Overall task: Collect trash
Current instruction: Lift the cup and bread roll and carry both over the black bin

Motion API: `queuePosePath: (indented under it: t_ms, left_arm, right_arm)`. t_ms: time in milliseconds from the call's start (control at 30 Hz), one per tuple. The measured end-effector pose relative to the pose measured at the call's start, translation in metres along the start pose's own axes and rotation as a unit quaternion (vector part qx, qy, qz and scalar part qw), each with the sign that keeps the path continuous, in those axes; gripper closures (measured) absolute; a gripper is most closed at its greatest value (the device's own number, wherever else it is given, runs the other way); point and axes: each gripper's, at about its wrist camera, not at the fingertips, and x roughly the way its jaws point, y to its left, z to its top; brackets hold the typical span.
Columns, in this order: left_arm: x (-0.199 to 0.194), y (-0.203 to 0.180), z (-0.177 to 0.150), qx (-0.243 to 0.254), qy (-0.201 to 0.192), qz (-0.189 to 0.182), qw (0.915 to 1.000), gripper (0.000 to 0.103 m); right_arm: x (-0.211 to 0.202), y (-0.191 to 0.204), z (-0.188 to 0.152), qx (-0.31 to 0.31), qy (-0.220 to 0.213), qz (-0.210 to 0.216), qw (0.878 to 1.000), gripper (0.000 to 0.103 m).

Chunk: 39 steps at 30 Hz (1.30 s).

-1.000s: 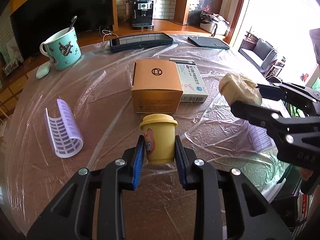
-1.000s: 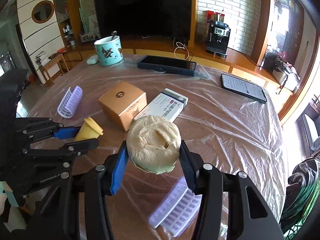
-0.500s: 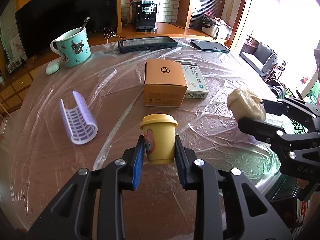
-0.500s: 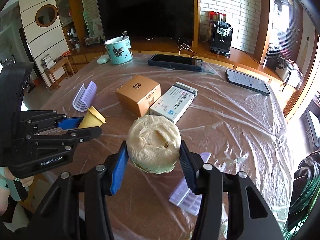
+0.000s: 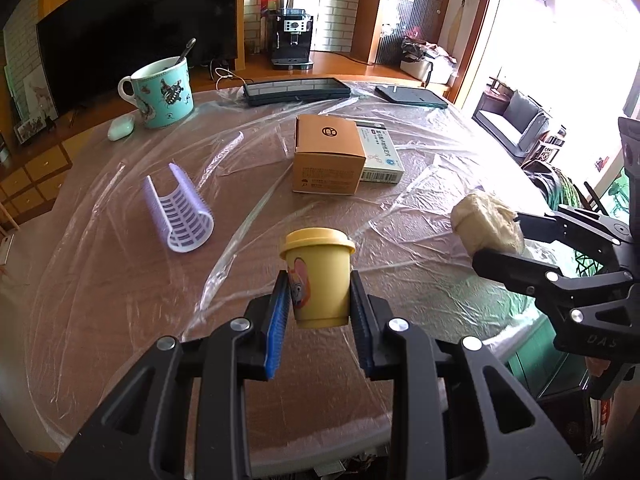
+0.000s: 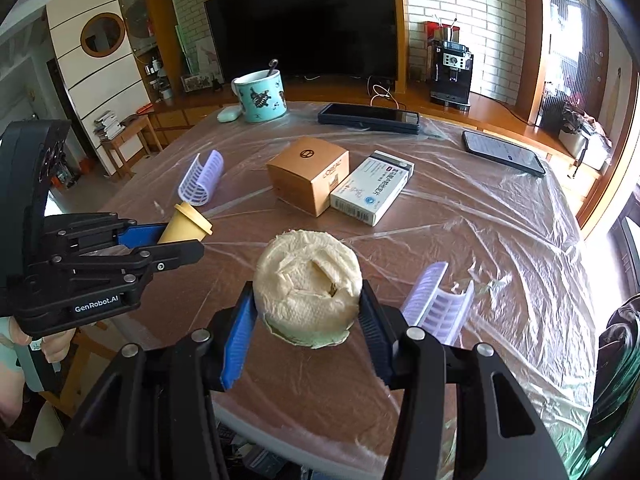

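My left gripper is shut on a small yellow paper cup with a lid, held upright above the near edge of the plastic-covered table. The cup also shows in the right wrist view, in the left gripper. My right gripper is shut on a crumpled cream tissue wad, held above the table's near edge. In the left wrist view the wad sits in the right gripper at the right.
On the table lie a brown carton, a white medicine box, two lilac hair rollers, a teal mug with a spoon, a keyboard and a phone. A TV and a coffee machine stand behind.
Both grippers have pulled back toward the table's near edge, still holding the cup and the tissue wad. The boxes and rollers look farther away.
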Motion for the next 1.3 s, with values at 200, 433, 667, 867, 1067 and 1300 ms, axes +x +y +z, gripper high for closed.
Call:
queuePosePath:
  t_ms: [200, 433, 667, 867, 1067, 1300]
  left_arm:
    - [-0.013, 0.000, -0.011, 0.001, -0.005, -0.001, 1.0000, 0.072]
    - [-0.023, 0.001, -0.021, 0.003, -0.007, -0.002, 1.0000, 0.072]
    - [-0.034, 0.000, -0.037, 0.001, -0.005, -0.008, 1.0000, 0.072]
    - [-0.044, -0.003, -0.047, 0.004, -0.005, -0.012, 0.9999, 0.072]
    - [-0.049, -0.007, -0.056, 0.012, -0.002, -0.014, 0.9998, 0.072]
    - [-0.050, -0.010, -0.068, 0.016, 0.007, -0.017, 0.9997, 0.072]
  right_arm:
    - [-0.008, 0.004, -0.009, 0.001, -0.001, 0.005, 1.000, 0.053]
    - [-0.019, 0.006, -0.019, 0.002, -0.002, 0.012, 1.000, 0.053]
    - [-0.025, 0.010, -0.028, 0.002, 0.001, 0.022, 1.000, 0.054]
    - [-0.031, 0.018, -0.038, -0.002, 0.004, 0.031, 0.999, 0.053]
    - [-0.037, 0.025, -0.050, -0.006, 0.012, 0.041, 0.999, 0.053]
    - [-0.043, 0.030, -0.063, -0.002, 0.018, 0.051, 0.999, 0.053]
